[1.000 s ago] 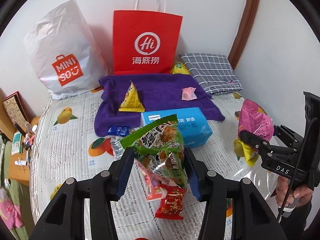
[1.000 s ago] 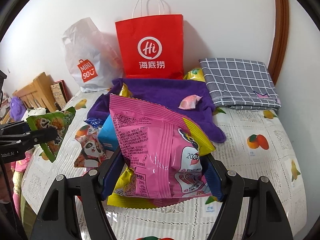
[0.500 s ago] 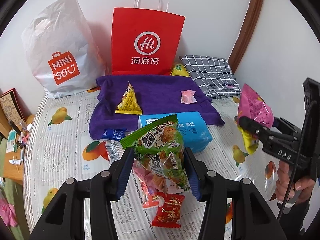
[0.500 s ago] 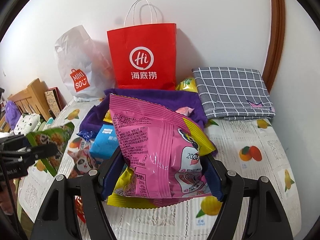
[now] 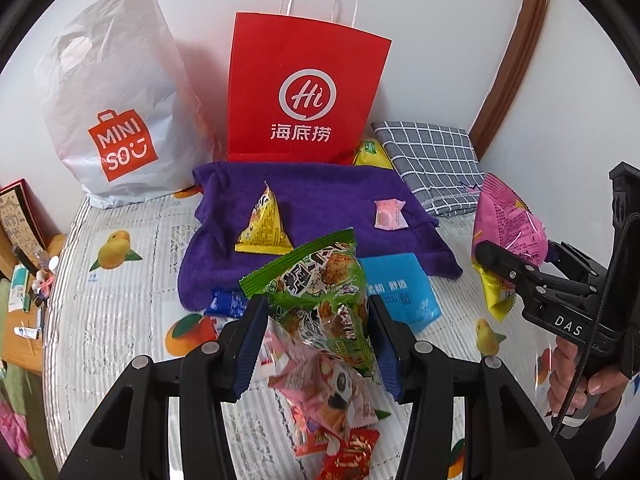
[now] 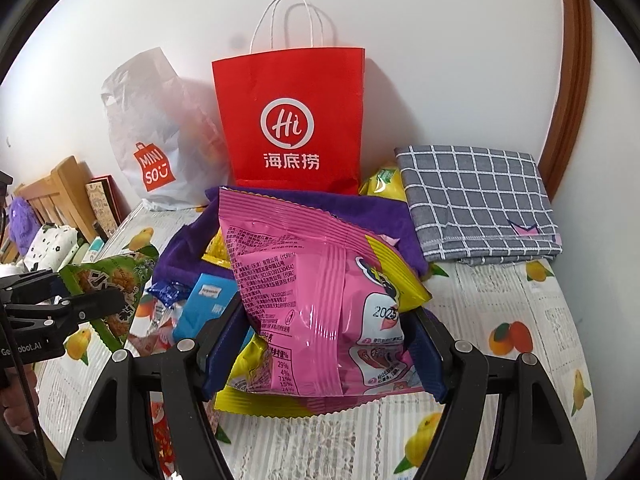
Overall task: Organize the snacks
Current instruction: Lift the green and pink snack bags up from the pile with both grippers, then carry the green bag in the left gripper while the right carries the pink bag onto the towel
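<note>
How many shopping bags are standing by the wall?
2. The red paper bag stands in the middle against the wall, behind the purple towel. The white plastic bag sits just to its left. None seems hidden.

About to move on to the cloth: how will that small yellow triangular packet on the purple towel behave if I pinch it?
The yellow triangular packet looks puffed and foil-skinned, so probably light and a bit slippery between the pads. It stands on a broad flat base on the soft purple towel, so a sideways nudge may tip it rather than slide it.

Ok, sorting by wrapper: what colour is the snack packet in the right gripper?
Pink snack packet with yellow edges; right wrist view.
</note>
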The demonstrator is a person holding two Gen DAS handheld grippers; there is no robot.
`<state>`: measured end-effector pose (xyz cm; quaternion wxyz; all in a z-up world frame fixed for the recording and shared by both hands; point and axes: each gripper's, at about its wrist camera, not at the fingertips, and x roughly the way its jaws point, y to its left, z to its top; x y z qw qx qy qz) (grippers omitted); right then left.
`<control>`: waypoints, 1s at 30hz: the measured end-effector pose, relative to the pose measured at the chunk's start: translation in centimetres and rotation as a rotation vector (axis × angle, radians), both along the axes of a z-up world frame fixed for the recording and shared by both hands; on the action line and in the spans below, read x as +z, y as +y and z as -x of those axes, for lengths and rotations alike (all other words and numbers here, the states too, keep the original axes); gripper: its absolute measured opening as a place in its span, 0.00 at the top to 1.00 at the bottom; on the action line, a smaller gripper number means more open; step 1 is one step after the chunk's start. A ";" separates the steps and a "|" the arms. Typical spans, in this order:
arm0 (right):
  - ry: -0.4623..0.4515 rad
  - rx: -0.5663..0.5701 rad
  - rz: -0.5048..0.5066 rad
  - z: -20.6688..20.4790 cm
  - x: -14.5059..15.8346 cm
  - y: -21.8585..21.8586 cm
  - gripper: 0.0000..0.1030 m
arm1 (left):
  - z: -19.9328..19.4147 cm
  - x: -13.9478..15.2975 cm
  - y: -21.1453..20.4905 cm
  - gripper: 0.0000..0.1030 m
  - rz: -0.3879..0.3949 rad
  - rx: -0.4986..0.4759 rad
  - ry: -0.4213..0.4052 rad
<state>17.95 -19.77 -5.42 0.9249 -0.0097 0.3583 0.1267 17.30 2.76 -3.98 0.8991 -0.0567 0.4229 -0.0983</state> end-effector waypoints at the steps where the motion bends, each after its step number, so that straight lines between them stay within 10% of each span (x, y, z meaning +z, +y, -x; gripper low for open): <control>1: 0.002 0.001 -0.003 -0.3 0.0 0.1 0.28 | -0.2 0.0 0.0 0.53 -0.001 0.001 0.000; 30: 0.017 -0.002 -0.014 -8.3 -1.2 -0.2 0.28 | -7.4 -0.4 1.4 0.53 -0.038 0.047 0.014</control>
